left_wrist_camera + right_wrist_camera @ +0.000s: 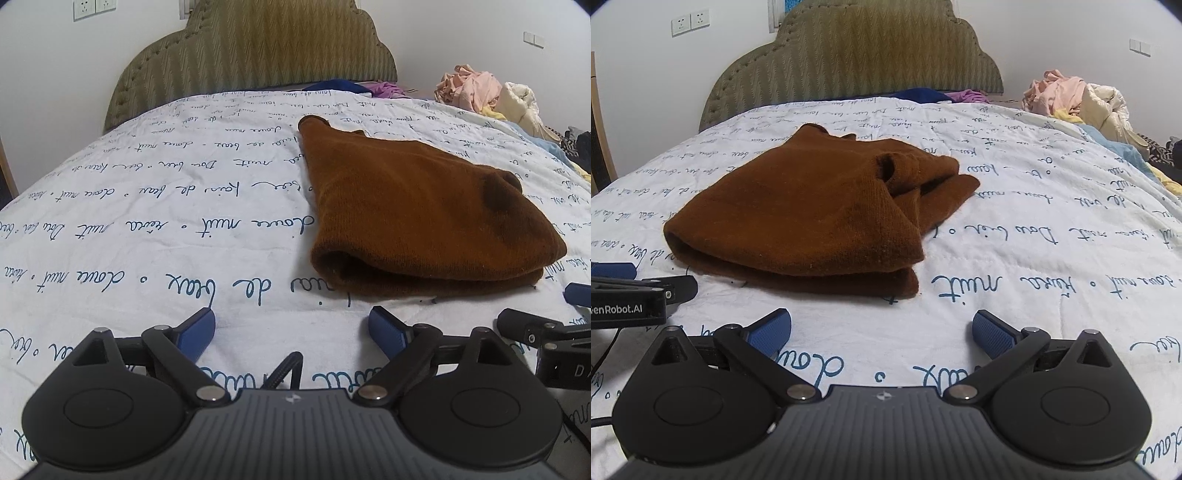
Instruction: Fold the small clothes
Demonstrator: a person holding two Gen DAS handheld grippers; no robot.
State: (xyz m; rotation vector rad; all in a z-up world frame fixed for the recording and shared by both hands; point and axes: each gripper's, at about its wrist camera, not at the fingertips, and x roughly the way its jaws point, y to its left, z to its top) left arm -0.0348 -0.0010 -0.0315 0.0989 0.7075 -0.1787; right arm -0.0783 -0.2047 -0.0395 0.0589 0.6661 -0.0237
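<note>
both my left gripper and right gripper gape empty — brown garment folded; a careless regrab could drag it open.

The pile of clothes at the upper right is cut off by the picture's edge, the blue and purple clothes hide partly behind the bed, and the far writing is too small to read.

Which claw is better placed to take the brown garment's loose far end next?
Probably right: the right claw, open and empty, faces the brown garment more squarely; from the left claw it lies off to the right.
</note>
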